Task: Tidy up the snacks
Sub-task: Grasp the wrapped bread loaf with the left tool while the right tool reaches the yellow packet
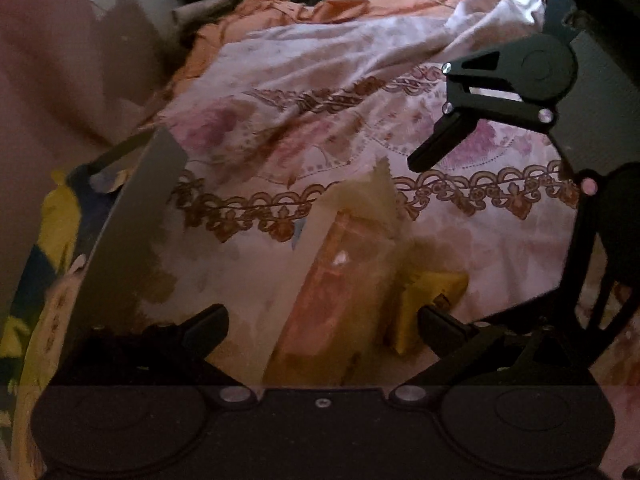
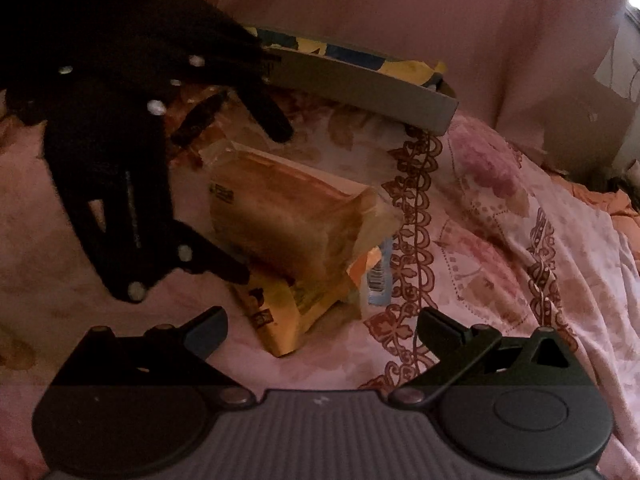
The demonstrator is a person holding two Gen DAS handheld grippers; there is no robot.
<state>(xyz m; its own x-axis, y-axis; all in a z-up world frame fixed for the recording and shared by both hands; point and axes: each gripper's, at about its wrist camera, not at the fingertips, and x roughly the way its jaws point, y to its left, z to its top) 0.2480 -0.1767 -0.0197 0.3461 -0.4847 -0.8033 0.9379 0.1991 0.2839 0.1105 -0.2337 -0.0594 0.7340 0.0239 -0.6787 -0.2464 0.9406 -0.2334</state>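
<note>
An orange-wrapped snack pack point(image 2: 296, 208) lies on the floral bedsheet point(image 2: 500, 240), leaning on a yellow packet point(image 2: 280, 316); only the right view shows a blue-white wrapper point(image 2: 378, 280) tucked beside them. The left gripper point(image 1: 322, 326) hovers spread wide around the pack, touching nothing. The right gripper point(image 2: 322, 326) hangs wide and empty, nearer. A grey box point(image 2: 360, 88) holding colourful packets sits farther back.

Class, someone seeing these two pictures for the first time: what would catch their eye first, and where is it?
The orange snack packet in the middle of the floral bedsheet, lying on a yellow packet. The open left gripper straddles it. Behind stands a grey tray with more snacks.
</note>
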